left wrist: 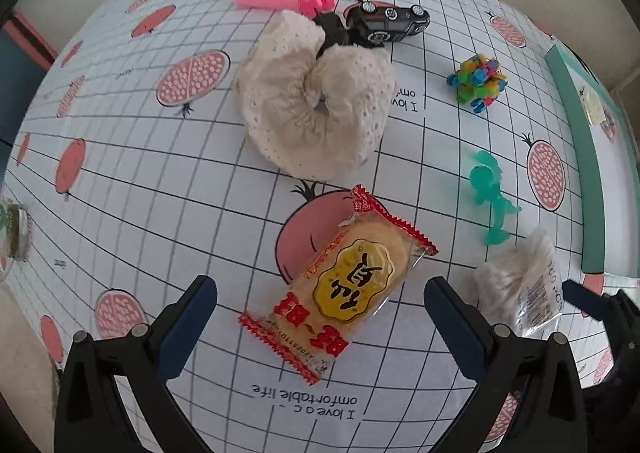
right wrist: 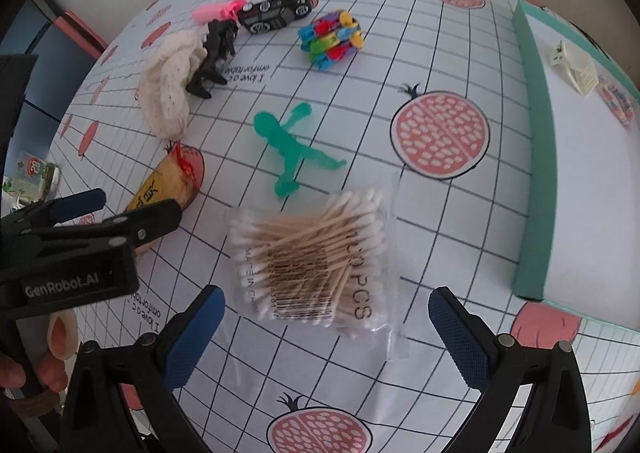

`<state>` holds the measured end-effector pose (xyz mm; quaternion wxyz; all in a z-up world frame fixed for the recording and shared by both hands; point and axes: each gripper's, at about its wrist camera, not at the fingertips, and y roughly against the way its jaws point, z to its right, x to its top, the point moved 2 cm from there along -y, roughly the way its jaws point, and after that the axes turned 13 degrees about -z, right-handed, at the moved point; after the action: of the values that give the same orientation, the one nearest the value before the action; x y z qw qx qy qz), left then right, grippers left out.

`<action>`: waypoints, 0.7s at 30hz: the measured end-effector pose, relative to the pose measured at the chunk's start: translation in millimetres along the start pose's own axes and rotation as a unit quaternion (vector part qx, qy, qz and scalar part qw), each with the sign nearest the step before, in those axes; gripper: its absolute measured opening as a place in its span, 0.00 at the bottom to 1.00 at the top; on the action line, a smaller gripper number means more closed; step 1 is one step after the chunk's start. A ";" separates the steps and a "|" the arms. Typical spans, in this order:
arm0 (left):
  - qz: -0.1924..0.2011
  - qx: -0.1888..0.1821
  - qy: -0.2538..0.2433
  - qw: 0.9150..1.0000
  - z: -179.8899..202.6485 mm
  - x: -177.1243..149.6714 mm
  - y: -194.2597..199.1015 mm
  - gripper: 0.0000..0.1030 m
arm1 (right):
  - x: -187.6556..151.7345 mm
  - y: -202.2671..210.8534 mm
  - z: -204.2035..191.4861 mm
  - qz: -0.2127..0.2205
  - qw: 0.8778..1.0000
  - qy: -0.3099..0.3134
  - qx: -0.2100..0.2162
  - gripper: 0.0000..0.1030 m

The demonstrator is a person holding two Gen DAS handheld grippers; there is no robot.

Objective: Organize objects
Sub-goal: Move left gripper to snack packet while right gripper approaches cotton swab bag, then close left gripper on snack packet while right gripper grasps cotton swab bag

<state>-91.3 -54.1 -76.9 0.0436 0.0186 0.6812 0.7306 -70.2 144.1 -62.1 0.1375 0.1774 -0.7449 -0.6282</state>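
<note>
Plainly spread, both: left tool [left wrist: 320, 313] straddling snack packet [left wrist: 340, 293], right tool [right wrist: 326, 329] around cotton swab bag [right wrist: 316, 257], nothing pinched. Black figure [right wrist: 212, 53] half hidden behind cream knit hat [right wrist: 170, 89] on counter [right wrist: 460, 213]. Tray [right wrist: 536, 157] cut off at right.

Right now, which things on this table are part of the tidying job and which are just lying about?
For the job:
snack packet
cotton swab bag
green figure
toy car
colourful block toy
cream knit hat
teal tray

Lying about:
green carton off the table edge
</note>
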 end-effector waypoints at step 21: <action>-0.007 0.008 -0.027 1.000 7.1 1.4 1.8 0.88 | -5.7 -1.5 -3.8 0.010 1.000 -0.006 0.010 0.81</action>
<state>-92.1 -47.0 -74.7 0.0668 0.0333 0.6859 0.7239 -63.3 143.0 -62.8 0.1376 0.1674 -0.7540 -0.6201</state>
